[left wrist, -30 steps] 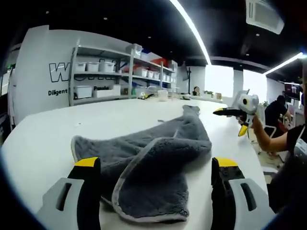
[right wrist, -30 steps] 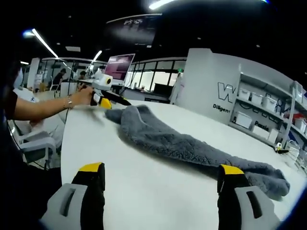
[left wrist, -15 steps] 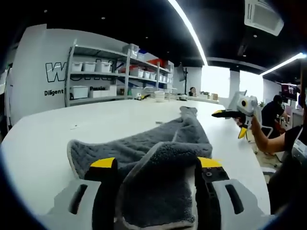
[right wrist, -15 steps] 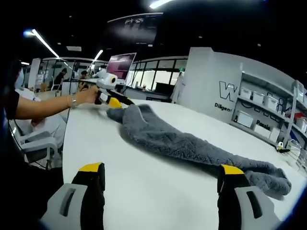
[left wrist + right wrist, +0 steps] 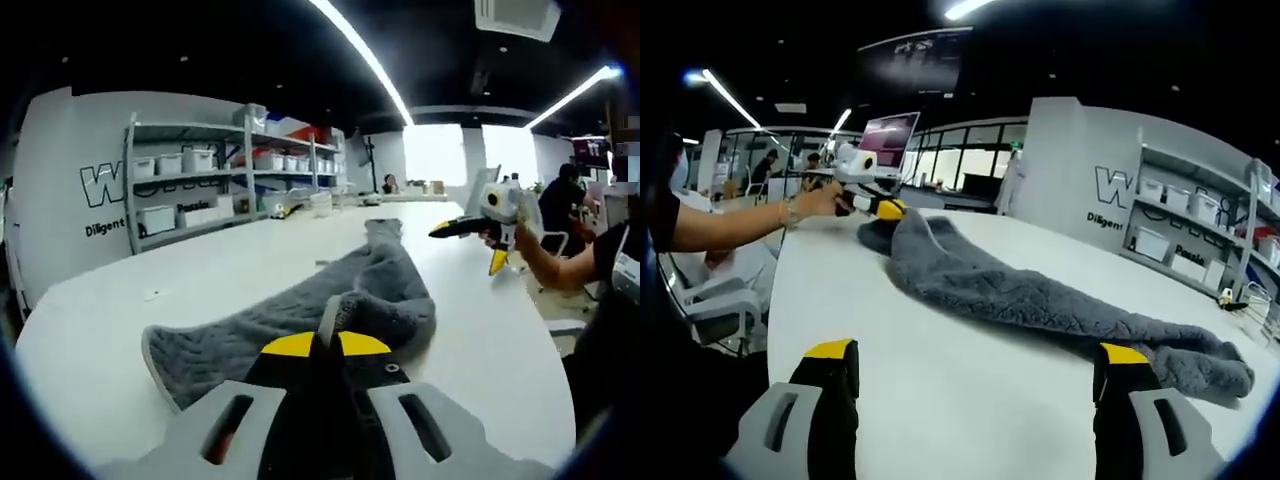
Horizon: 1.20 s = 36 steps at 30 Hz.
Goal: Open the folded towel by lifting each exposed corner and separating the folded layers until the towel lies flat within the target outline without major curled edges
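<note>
A grey plush towel (image 5: 375, 290) lies crumpled and folded lengthwise on the white table (image 5: 200, 270). My left gripper (image 5: 325, 345) is shut on the towel's near edge, and a strip of its pale hem rises between the yellow tips. In the right gripper view the same towel (image 5: 1010, 295) runs across the table (image 5: 890, 340) from far left to right, and my left gripper (image 5: 883, 208), held by a hand, pinches its far-left end. My right gripper (image 5: 976, 352) hangs open over bare table, short of the towel. From the left gripper view, that right gripper (image 5: 468, 245) is off the towel's right side.
Metal shelves with white bins (image 5: 190, 185) stand behind the table, seen too as shelves (image 5: 1185, 235). A chair (image 5: 710, 300) stands by the table's edge near the person's arm (image 5: 730, 225). A monitor (image 5: 888, 135) and people are further back.
My left jaws went from wide open around the towel's near fold to shut on its edge. The right gripper stayed open and hardly moved.
</note>
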### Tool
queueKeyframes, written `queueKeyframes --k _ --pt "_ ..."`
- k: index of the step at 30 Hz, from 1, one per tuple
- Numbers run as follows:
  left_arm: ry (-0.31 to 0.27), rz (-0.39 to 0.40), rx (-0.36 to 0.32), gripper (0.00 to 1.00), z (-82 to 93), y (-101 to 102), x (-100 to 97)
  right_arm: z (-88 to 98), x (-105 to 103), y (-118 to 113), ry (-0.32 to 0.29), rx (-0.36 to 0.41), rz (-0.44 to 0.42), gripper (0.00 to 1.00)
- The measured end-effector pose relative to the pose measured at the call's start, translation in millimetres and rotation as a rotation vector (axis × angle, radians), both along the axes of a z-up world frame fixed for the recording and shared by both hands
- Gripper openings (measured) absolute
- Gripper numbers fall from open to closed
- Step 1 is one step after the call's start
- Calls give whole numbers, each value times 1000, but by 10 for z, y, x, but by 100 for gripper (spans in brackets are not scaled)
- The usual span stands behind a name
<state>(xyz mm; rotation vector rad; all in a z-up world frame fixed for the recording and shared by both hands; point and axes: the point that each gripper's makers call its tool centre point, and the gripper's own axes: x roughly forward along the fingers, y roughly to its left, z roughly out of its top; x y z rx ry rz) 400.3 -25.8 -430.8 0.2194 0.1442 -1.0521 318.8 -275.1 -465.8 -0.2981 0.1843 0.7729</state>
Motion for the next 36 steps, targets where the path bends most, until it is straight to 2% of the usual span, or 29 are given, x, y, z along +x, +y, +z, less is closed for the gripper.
queueKeyframes --k 5,6,9,14,16,17,20,25,30,32,34,36 --pt "-28 -62 40 6 111 -93 -256 12 -15 -15 -1 2 0 99" --pt "-45 -82 63 6 126 -133 -363 20 -36 -8 -2 6 6 99" --pt "-60 -104 115 6 84 -184 -497 14 -55 -5 0 2 11 99" --pt "-55 -187 201 6 -78 -294 -758 5 -49 -14 0 -1 8 99" --pt "-79 -196 254 6 -153 -290 -793 -14 -55 -22 7 -4 4 99" --pt "-76 -197 257 6 -182 -300 -811 -27 -66 -21 9 -9 10 99" --pt "-44 -228 269 6 -302 -329 -888 -46 -89 -25 15 -6 14 99" --pt "-6 -262 328 7 -526 -350 -962 -52 -91 -65 21 -7 9 99" --pt "17 -274 330 12 -585 -366 -968 -30 -89 -102 20 -2 0 99" --pt "4 -273 329 19 -583 -367 -962 -30 -93 -116 21 -6 -2 99" --pt "-1 -272 300 26 -536 -368 -969 -36 -95 -142 25 -14 -4 99" --pt "4 -278 243 30 -442 -381 -991 -23 -91 -179 27 -11 -9 99"
